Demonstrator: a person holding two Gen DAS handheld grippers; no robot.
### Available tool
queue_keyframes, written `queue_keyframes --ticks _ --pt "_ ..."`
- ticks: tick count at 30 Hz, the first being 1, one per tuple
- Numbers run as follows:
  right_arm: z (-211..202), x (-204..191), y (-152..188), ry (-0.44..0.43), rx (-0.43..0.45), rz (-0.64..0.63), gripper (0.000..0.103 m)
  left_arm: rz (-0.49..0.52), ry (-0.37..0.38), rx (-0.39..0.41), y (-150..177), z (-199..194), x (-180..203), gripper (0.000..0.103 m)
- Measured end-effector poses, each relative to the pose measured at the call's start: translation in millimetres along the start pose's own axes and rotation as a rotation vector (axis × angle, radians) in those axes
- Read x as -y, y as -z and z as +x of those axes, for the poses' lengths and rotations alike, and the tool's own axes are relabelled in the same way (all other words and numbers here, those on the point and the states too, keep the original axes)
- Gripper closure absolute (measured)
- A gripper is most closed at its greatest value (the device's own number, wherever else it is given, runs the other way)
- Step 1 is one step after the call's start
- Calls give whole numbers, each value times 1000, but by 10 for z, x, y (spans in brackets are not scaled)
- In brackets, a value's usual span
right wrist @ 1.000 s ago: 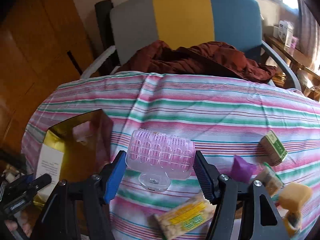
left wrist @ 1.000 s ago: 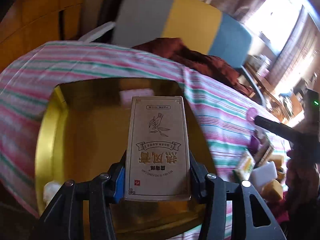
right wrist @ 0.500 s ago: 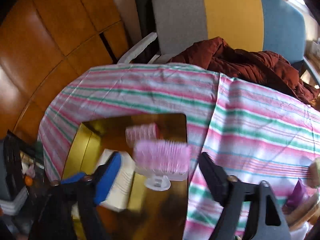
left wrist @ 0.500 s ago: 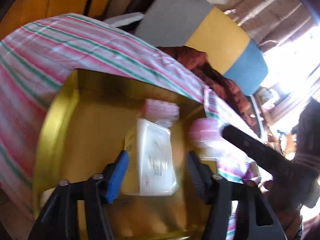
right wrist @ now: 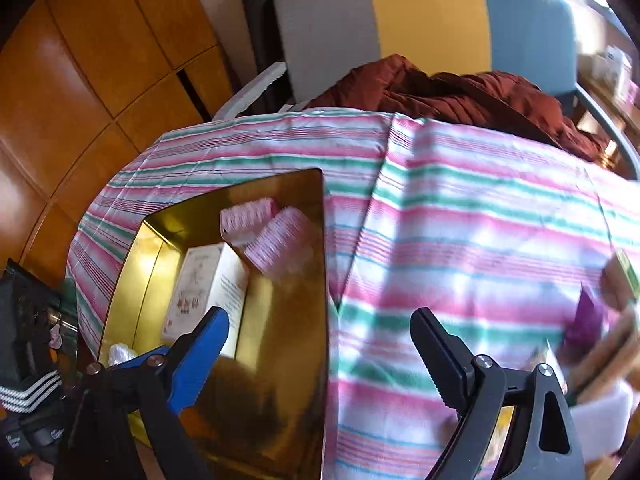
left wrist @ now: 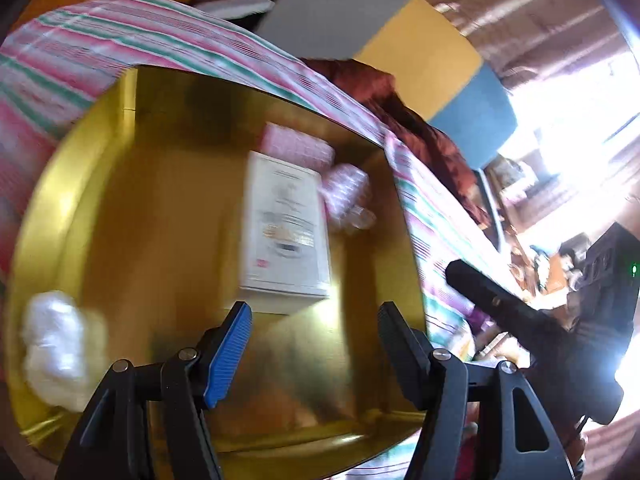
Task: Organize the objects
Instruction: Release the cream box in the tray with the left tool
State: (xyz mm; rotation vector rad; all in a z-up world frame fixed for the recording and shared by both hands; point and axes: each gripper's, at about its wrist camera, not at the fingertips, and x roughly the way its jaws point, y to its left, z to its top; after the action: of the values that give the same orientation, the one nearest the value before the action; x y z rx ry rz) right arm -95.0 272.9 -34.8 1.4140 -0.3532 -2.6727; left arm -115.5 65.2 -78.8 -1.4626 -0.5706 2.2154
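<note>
The gold tray point(left wrist: 104, 168) sits at the left end of the striped tablecloth point(right wrist: 460, 216), its shiny floor reflecting the light. Inside it a white carton point(left wrist: 286, 232) with small printed labels and a red mark lies flat near the tray's middle. Two pink ribbed hair rollers point(right wrist: 276, 236) lie touching each other by the tray's far right corner, just beyond the carton. A white crumpled wad point(left wrist: 54, 352) rests at the tray's near left edge. The left gripper point(left wrist: 314, 344) hangs over the tray's near edge, jaws spread wide and holding nothing. The right gripper point(right wrist: 320, 354) hovers above the tray's right rim, jaws likewise wide apart and empty
</note>
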Motion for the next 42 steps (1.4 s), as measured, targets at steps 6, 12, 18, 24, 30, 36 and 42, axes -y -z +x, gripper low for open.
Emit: queue_keyframes --ticks 6,12,18,24,30,36,42 --pt "-239 205 182 34 58 66 7 87 102 -44 -132 294 295 30" --pt "-455 368 289 88 104 114 7 157 166 -71 -235 484 579 28" --pt "-600 422 341 128 146 122 6 194 165 -48 -153 286 663 28" --pt "-586 422 428 111 141 115 0 241 -33 83 44 -132 507 28" --pt "-489 259 547 102 114 69 0 287 -257 182 229 -463 306 28" --pt "-428 -23 668 114 118 -27 0 283 -379 249 392 -715 172 28" --pt "-436 -281 733 140 142 -130 0 285 -427 305 450 -842 128 28"
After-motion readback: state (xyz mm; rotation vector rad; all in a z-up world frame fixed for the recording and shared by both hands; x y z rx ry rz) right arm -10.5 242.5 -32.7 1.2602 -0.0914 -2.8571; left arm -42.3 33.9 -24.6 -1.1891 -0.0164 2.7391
